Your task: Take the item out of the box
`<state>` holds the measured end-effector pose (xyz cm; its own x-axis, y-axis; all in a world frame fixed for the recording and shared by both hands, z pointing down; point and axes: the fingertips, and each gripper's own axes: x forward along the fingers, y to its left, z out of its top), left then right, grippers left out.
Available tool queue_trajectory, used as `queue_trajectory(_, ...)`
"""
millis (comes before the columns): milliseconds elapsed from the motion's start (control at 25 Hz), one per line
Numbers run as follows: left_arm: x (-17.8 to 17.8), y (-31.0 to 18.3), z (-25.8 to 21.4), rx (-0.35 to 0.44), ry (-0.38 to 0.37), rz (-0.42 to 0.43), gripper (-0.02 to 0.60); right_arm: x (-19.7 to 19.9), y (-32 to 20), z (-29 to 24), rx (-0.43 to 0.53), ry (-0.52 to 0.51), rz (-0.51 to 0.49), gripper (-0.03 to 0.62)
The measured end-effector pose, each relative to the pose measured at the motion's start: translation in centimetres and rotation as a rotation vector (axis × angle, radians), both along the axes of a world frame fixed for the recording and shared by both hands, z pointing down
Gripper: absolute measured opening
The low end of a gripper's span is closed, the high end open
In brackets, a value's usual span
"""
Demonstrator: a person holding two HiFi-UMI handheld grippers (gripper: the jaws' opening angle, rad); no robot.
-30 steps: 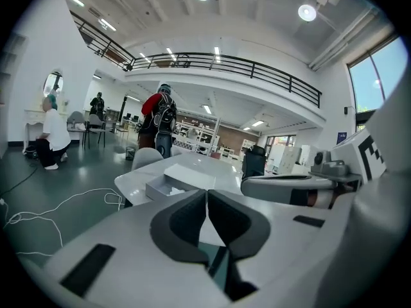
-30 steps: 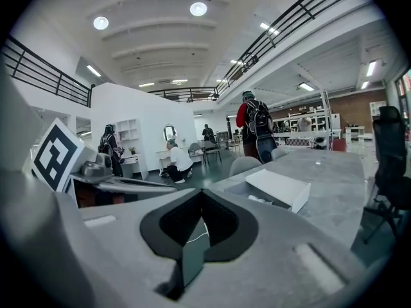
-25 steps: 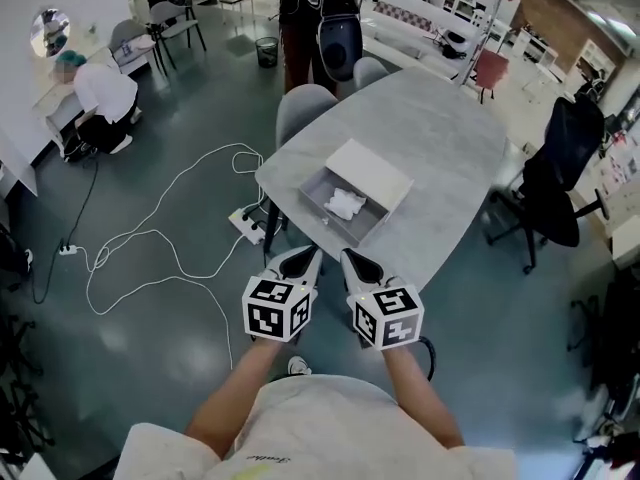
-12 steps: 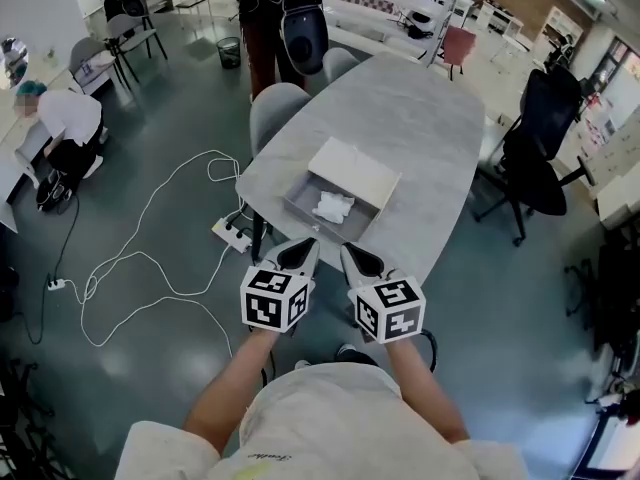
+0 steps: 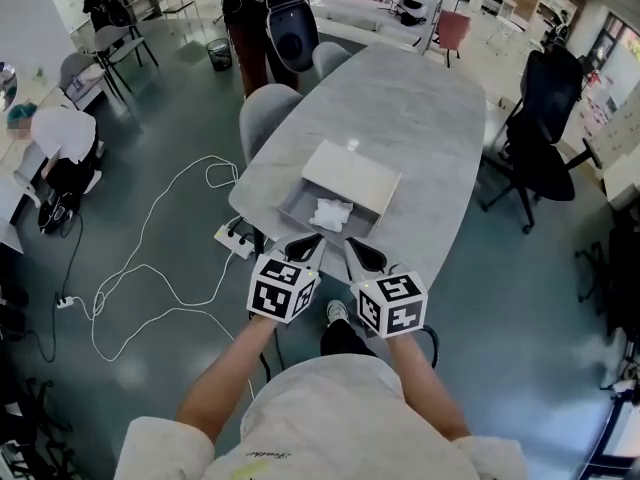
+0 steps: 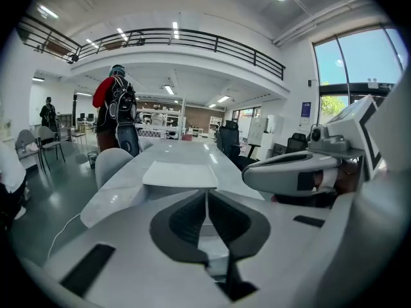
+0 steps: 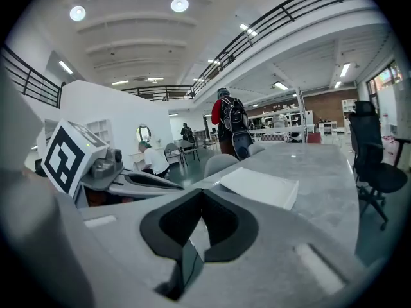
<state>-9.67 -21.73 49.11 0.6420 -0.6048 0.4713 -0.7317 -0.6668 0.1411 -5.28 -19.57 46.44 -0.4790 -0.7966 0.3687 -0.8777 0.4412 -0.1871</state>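
Observation:
A flat grey box (image 5: 300, 206) lies open near the front end of the oval grey table (image 5: 420, 118). Its white lid (image 5: 352, 176) sits shifted toward the far side. A crumpled white item (image 5: 330, 213) rests in the uncovered part. My left gripper (image 5: 308, 241) and right gripper (image 5: 357, 251) hover side by side just short of the table's near edge, both shut and holding nothing. The left gripper view shows its jaws pressed together (image 6: 206, 197) with the box (image 6: 180, 174) ahead. The right gripper view shows the same closed jaws (image 7: 201, 201) and the box (image 7: 260, 186).
A grey chair (image 5: 268, 108) stands at the table's left, a black office chair (image 5: 545, 133) at its right. A person with a backpack (image 5: 270, 13) stands at the far end; another crouches at the left (image 5: 55, 138). A white cable (image 5: 150, 258) and a power strip (image 5: 232, 236) lie on the floor.
The view has shifted toward the table, so the box now lies closer to both grippers. Both grippers stay shut and side by side.

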Motion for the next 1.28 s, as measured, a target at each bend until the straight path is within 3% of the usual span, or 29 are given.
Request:
queue_trajectory(440, 2.9, -5.6, 4.5, -0.021, -0.159, 0.17, 0.019, 3.2, -5.8, 2.5, -0.057, -0.045, 0.022, 0.005)
queue_trajectory(760, 4.1, -8.3, 7.7, -0.086, -0.259, 0.303, 0.02, 4.3, -9.2, 3.3, -0.085, -0.07, 0.001, 0.005)
queue_trajectory(1080, 4.9, -9.6, 10.8, -0.094, -0.463, 0.508, 0.021, 5.4, -11.5, 3.8, -0.094, -0.087, -0.001, 0.005)
queue_trajectory(1280, 5.5, -10.5, 11.5, -0.105, -0.542, 0.593, 0.039, 6.7, -12.5, 4.0, -0.101, -0.094, 0.016, 0.005)
